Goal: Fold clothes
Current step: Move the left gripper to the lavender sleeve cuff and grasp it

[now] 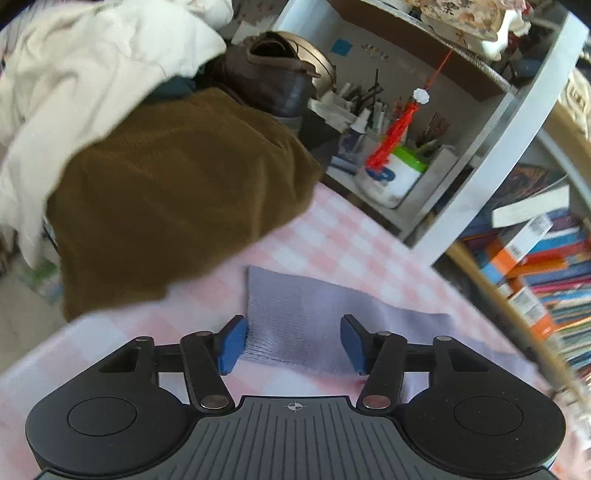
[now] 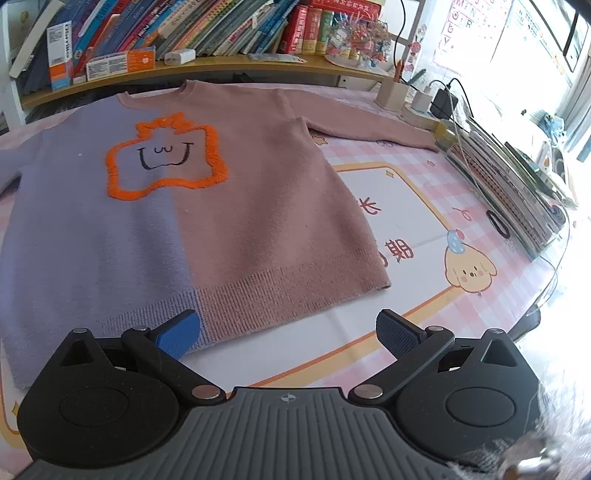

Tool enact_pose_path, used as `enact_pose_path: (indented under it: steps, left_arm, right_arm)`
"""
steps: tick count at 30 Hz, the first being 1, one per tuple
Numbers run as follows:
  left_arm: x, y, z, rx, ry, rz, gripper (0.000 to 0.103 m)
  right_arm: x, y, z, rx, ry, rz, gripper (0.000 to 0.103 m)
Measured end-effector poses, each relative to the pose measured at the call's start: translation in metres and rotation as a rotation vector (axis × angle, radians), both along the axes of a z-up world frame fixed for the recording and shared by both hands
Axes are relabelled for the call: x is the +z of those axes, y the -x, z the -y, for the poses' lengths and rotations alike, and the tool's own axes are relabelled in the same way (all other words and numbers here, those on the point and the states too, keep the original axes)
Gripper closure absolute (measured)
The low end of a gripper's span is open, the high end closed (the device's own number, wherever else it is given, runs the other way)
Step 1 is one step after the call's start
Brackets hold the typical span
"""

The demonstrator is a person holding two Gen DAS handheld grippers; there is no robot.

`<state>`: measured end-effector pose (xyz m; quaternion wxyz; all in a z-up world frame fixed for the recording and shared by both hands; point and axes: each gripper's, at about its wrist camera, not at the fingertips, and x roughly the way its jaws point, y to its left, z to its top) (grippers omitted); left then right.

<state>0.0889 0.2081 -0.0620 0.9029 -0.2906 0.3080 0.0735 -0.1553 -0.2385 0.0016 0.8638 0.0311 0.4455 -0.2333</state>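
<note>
A two-tone sweater point(image 2: 207, 206), lilac on the left half and dusty pink on the right, lies flat on the table with an orange outlined face on its chest. In the left wrist view its lilac sleeve point(image 1: 317, 314) lies flat on the pink checked cloth. My left gripper point(image 1: 293, 341) straddles the ribbed cuff end. One blue pad point(image 1: 232, 345) touches the cuff's edge; the sleeve is not bunched. My right gripper point(image 2: 288, 332) hangs open just off the sweater's hem, its left pad point(image 2: 179, 336) over the lilac ribbing.
A brown garment point(image 1: 166, 199) and a cream one point(image 1: 85, 74) are heaped at the left. A white shelf unit point(image 1: 480, 155) with jars stands close behind the sleeve. Books point(image 2: 221, 26) line the back shelf. Stacked books and cables point(image 2: 509, 184) sit at the right edge.
</note>
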Motion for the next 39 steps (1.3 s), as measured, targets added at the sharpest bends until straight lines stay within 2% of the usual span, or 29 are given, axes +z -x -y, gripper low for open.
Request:
enact_pose_path:
  steps: [6, 11, 14, 16, 18, 21, 25, 30, 35, 37, 39]
  left_arm:
    - [-0.005, -0.003, 0.013, -0.027, 0.190, 0.007, 0.053]
    - [-0.010, -0.007, 0.031, -0.065, 0.303, -0.003, 0.053]
    - [-0.013, -0.010, 0.038, -0.064, 0.360, -0.006, 0.049]
    - [-0.015, -0.011, 0.039, -0.043, 0.414, -0.004, 0.042]
    - [-0.018, -0.012, 0.039, -0.026, 0.483, -0.008, 0.039]
    - [-0.021, -0.011, 0.042, -0.018, 0.545, -0.023, 0.037]
    - [-0.022, -0.010, 0.050, -0.033, 0.584, -0.032, 0.037]
    - [-0.015, -0.010, 0.060, -0.087, 0.561, -0.026, 0.035]
    - [-0.011, -0.008, 0.074, -0.154, 0.577, -0.021, 0.032]
    - [-0.012, -0.009, 0.071, -0.143, 0.572, -0.011, 0.032]
    - [-0.014, -0.009, 0.056, -0.080, 0.572, 0.004, 0.032]
  right_arm:
    - [0.000, -0.001, 0.001, -0.003, -0.001, 0.000, 0.000]
    - [0.001, 0.000, 0.003, -0.012, -0.001, 0.003, 0.000]
    - [0.001, 0.002, 0.005, -0.021, 0.000, 0.005, 0.000]
    - [0.002, 0.004, 0.006, -0.030, 0.001, 0.006, 0.000]
    - [0.003, 0.006, 0.008, -0.040, 0.001, 0.007, 0.000]
    - [0.004, 0.009, 0.009, -0.051, 0.003, 0.010, 0.000]
    - [0.005, 0.012, 0.009, -0.057, 0.005, 0.013, 0.000]
    - [0.007, 0.015, 0.008, -0.060, 0.007, 0.016, 0.000]
    - [0.009, 0.018, 0.007, -0.065, 0.007, 0.021, 0.000]
    - [0.010, 0.019, 0.006, -0.066, 0.009, 0.024, 0.000]
    - [0.011, 0.021, 0.006, -0.070, 0.011, 0.026, 0.000]
